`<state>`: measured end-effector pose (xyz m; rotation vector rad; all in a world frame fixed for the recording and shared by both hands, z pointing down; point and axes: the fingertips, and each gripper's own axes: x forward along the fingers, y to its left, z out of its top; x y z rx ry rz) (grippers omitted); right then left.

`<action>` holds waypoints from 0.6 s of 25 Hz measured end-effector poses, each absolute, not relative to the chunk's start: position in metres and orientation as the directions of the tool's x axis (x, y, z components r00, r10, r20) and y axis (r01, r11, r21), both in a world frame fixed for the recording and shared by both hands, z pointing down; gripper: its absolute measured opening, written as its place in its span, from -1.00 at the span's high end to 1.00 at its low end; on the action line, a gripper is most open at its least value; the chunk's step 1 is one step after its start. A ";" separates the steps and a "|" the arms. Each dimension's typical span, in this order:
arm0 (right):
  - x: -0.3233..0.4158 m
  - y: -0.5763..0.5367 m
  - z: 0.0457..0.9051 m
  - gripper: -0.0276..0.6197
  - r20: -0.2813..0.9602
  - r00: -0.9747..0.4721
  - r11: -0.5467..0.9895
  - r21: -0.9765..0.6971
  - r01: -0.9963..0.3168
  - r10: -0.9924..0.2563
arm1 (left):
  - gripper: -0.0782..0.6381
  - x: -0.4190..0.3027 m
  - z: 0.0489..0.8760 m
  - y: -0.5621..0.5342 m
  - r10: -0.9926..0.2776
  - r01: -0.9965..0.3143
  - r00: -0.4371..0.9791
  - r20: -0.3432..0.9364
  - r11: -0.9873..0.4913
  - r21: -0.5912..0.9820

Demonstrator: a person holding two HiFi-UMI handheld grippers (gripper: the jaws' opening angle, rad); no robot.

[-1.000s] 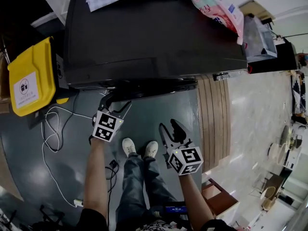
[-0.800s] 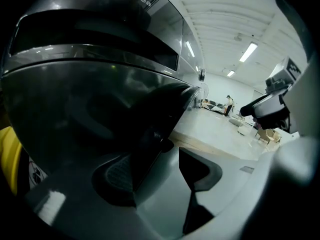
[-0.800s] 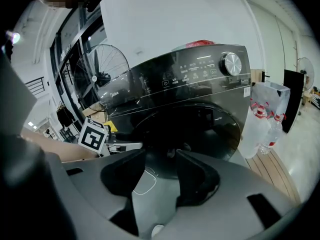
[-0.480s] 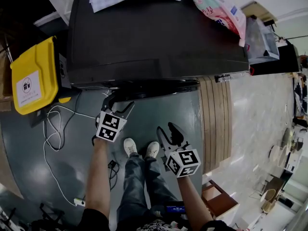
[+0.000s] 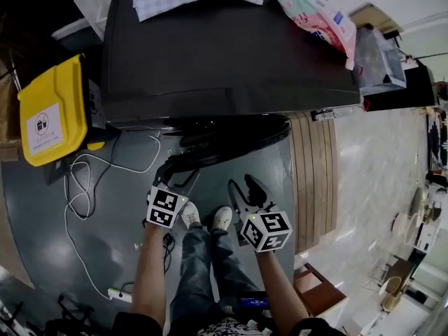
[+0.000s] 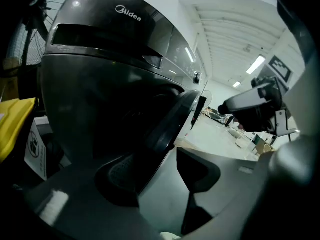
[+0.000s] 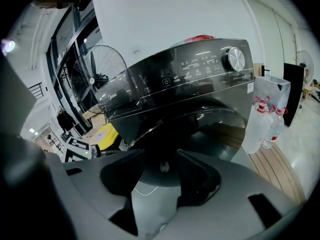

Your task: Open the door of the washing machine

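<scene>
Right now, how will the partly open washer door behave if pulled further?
The door looks rigid and gapes at its left edge only, so it should probably swing about its right side, not flex. Its glossy curved face may be slippery; its thickness suggests some weight.

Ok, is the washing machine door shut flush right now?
No, the door stands swung out from the washing machine front, a gap showing.

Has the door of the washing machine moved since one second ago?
Yes. The door has swung out from the front of the washing machine, downward in the head view, toward the person's shoes; earlier it lay almost flush.
</scene>
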<state>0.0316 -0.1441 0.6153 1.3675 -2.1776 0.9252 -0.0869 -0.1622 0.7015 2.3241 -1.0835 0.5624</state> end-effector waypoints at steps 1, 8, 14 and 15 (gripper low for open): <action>0.031 -0.144 0.615 0.28 0.641 -0.440 0.291 -0.330 -0.898 -0.629 | 0.16 -0.083 0.701 -0.151 -0.571 -0.785 0.602 0.559 -0.553 0.280; 0.033 -0.134 0.620 0.04 0.682 -0.388 0.194 -0.346 -0.918 -0.620 | 0.24 -0.053 0.701 -0.081 -0.434 -0.681 0.685 0.585 -0.667 0.302; 0.051 -0.124 0.625 -0.05 0.724 -0.329 0.163 -0.292 -0.942 -0.606 | 0.08 -0.045 0.689 -0.050 -0.403 -0.614 0.738 0.541 -0.733 0.293; 0.053 -0.123 0.626 -0.07 0.729 -0.329 0.163 -0.290 -0.943 -0.600 | 0.07 -0.045 0.687 -0.047 -0.404 -0.611 0.744 0.531 -0.734 0.297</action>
